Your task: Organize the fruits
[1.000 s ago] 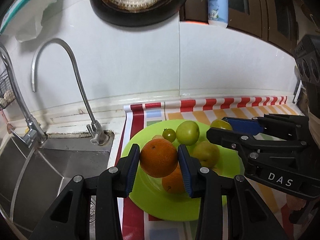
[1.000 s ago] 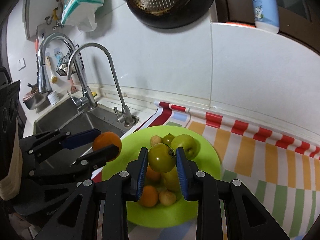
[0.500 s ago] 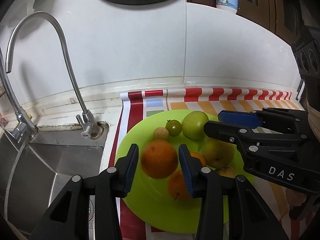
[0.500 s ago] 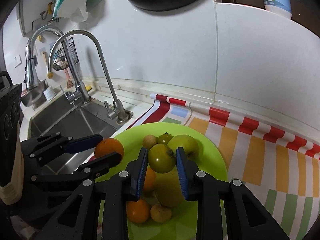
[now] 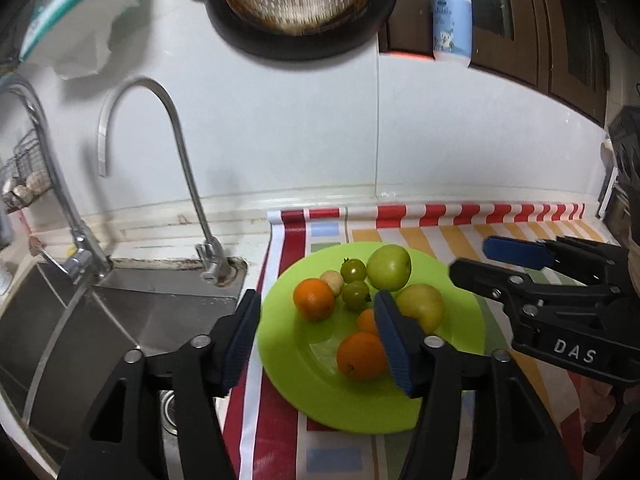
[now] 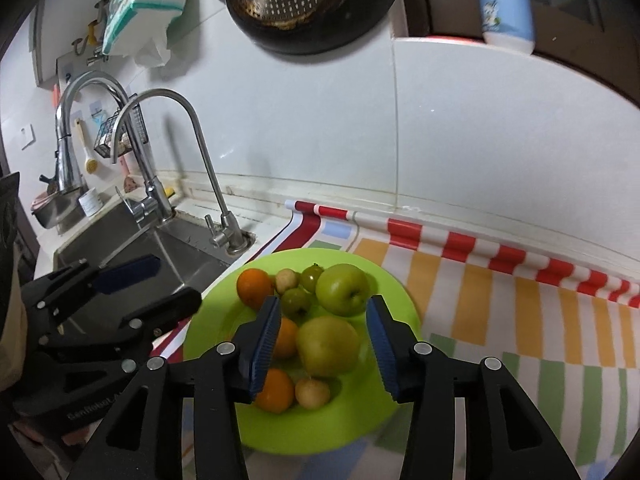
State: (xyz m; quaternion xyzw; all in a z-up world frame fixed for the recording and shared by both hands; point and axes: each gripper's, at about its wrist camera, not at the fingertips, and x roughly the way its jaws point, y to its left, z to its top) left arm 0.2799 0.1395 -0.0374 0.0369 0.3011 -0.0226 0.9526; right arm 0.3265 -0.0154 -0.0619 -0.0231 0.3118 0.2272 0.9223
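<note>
Both fruits have dropped onto the green plate [image 5: 304,396] since a second ago, the orange [image 5: 314,299] from the left gripper [image 5: 316,340], the green tomato [image 6: 296,302] from the right gripper [image 6: 322,344], whose jaws have just been opening and now stand empty, so the placing step looks finished and next comes backing away to seek any remaining fruit.

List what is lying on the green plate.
On the green plate: three oranges, a green apple, a yellow-green pear, two small green tomatoes and two small pale fruits. The right gripper's finger partly covers two oranges.
</note>
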